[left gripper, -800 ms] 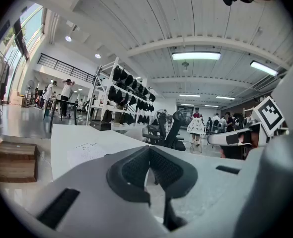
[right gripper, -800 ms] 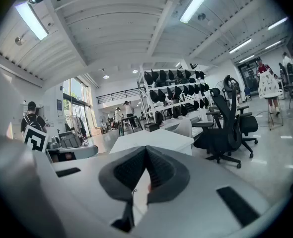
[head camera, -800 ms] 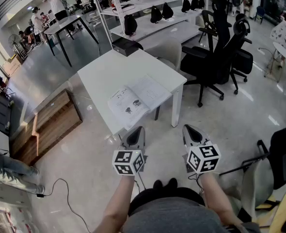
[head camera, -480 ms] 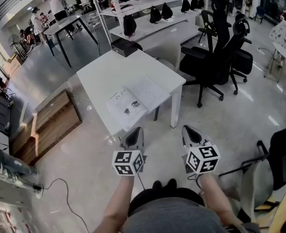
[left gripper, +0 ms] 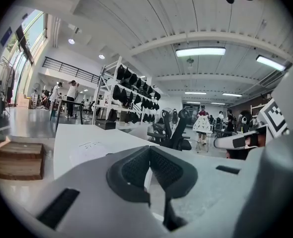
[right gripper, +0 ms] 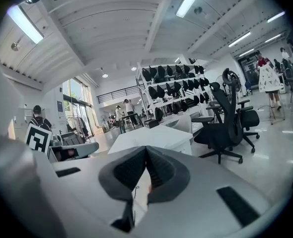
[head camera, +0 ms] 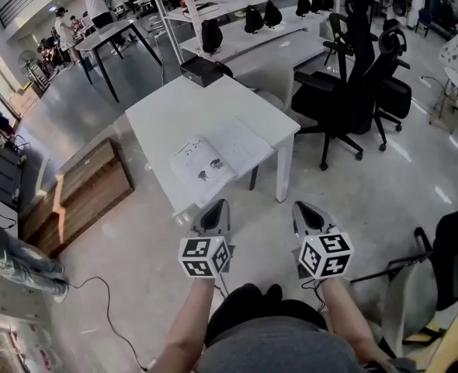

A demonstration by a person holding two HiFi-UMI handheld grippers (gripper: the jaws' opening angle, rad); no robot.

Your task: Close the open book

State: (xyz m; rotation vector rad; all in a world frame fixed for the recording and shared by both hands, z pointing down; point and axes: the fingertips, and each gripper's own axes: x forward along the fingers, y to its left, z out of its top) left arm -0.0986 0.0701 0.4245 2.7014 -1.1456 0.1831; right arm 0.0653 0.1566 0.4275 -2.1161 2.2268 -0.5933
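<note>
Left claw (head camera: 217,208) (closed, empty) faces book (head camera: 217,158) lying open.

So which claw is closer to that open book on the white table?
Left. The left claw hangs just short of the book's near edge. The right claw sits further right, over the floor past the table's corner.
</note>
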